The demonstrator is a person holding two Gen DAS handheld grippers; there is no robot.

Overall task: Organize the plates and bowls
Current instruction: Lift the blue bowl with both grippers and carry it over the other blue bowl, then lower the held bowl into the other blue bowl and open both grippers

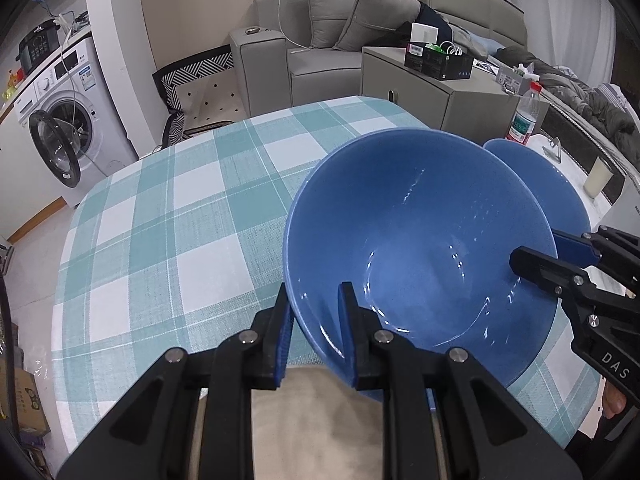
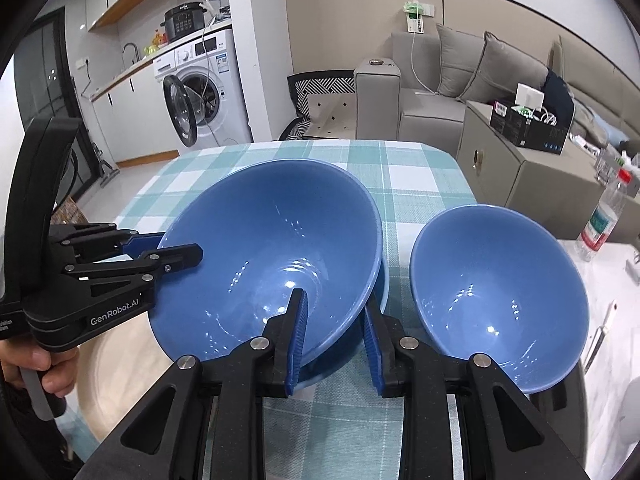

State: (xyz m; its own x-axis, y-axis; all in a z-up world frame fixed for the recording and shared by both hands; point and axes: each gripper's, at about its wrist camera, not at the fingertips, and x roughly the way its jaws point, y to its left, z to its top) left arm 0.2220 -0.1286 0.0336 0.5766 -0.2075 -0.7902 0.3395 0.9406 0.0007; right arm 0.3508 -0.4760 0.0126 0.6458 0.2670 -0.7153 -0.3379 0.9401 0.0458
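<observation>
Place: a home, an open living room joined to a kitchen corner
Upper left: washing machine (image 2: pixel 202 92) with its door open, a cooker (image 2: pixel 184 20) on top
Upper right: grey sofa (image 2: pixel 460 92) with cushions (a cable trails over it)
Centre: table under a checked tablecloth (image 1: pixel 168 232)

**Two claws clamp one bowl rim from opposite sides**

The left claw (image 1: pixel 316 332) angles downward, its blue-padded fingers (image 1: pixel 347 332) pinched on the near rim of the large blue bowl (image 1: pixel 420 248), one finger inside, one outside. The right claw (image 2: pixel 336 340) also tilts down and grips the same bowl's rim, one pad inside and one outside. A bare hand (image 2: pixel 38 364) wraps the left claw's handle at the right wrist view's left edge.
</observation>
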